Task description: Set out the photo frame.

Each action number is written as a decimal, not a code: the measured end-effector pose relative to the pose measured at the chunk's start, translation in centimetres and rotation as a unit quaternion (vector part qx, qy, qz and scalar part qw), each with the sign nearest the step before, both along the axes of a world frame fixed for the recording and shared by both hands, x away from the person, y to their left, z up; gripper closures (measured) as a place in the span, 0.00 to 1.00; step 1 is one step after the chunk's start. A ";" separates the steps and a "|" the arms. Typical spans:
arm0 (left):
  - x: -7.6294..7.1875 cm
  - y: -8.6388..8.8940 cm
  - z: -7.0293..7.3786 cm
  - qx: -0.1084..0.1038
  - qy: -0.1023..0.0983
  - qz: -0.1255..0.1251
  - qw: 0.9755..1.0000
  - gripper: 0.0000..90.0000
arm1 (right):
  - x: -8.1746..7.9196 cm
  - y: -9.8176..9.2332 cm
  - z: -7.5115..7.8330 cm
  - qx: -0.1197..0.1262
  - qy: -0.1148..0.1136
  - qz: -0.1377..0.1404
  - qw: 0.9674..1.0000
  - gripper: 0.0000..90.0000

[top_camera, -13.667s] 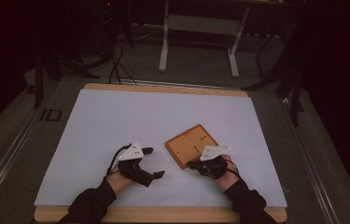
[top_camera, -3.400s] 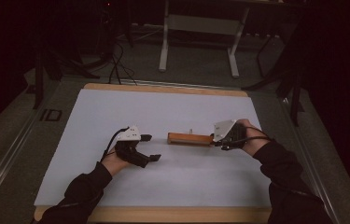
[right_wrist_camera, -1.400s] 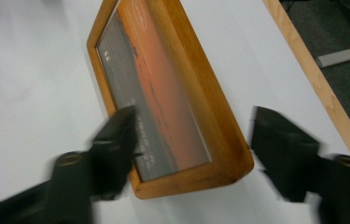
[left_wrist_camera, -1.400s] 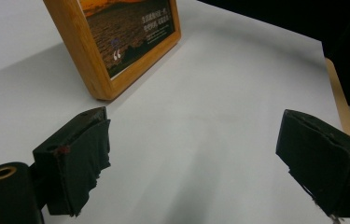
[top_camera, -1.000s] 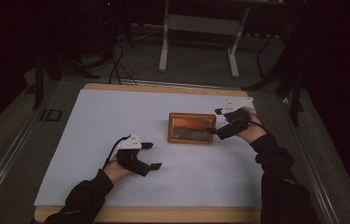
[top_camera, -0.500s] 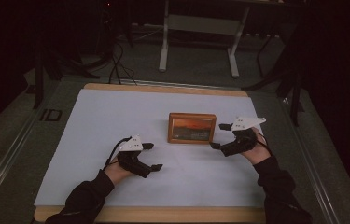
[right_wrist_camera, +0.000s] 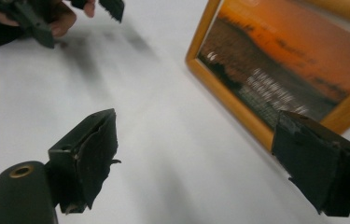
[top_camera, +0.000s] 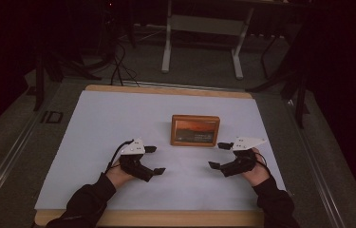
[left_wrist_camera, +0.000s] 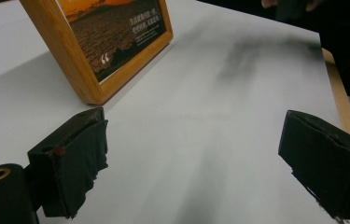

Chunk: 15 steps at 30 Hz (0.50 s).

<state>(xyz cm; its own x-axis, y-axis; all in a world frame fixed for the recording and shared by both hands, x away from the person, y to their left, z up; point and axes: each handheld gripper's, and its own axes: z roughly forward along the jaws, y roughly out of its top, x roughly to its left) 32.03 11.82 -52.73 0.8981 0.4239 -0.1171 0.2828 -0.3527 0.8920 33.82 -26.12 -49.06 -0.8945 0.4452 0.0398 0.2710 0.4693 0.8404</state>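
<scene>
Orange-brown wooden picture frame (top_camera: pixel 195 130) with orange sunset print, white table cover (top_camera: pixel 118 118), black claws

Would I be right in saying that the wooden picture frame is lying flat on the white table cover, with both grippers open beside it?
Not quite: the picture frame stands upright on the white table cover, as the high view shows. The left gripper and right gripper are indeed open.

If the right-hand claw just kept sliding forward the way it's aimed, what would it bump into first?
Probably the picture frame. In the right gripper view, the open right gripper looks along the white table cover, and the frame's wooden lower edge stands just ahead of one jaw. Depth is unclear; it might only graze it.
</scene>
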 end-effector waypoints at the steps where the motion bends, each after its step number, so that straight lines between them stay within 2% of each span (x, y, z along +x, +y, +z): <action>1: 0.0 0.0 0.0 0.000 0.000 -0.001 1.000 0.09 | -0.2 0.0 -0.3 0.000 0.003 0.000 1.000 0.16; 4: -0.1 0.0 -0.1 0.002 0.001 -0.002 1.000 0.09 | -0.7 0.0 -1.1 0.003 -0.001 0.004 1.000 0.15; 6: -0.1 -0.1 -0.1 0.003 0.001 -0.002 1.000 0.09 | -0.9 -0.1 -1.6 0.014 0.003 0.005 1.000 0.15; 8: -0.1 -0.1 -0.1 0.002 0.000 -0.002 1.000 0.09 | -1.3 -0.1 -2.2 0.004 0.001 0.003 1.000 0.15; 10: -0.1 -0.1 -0.1 0.003 -0.001 -0.003 1.000 0.09 | -1.5 -0.1 -2.7 0.000 0.010 0.004 1.000 0.14; 13: -0.1 0.0 -0.1 0.004 -0.001 -0.003 1.000 0.09 | -1.7 -0.2 -3.0 0.000 0.015 0.005 1.000 0.14; 15: -0.2 -0.1 -0.1 0.003 -0.001 -0.002 1.000 0.09 | -1.7 -0.3 -3.1 0.009 0.015 0.005 1.000 0.14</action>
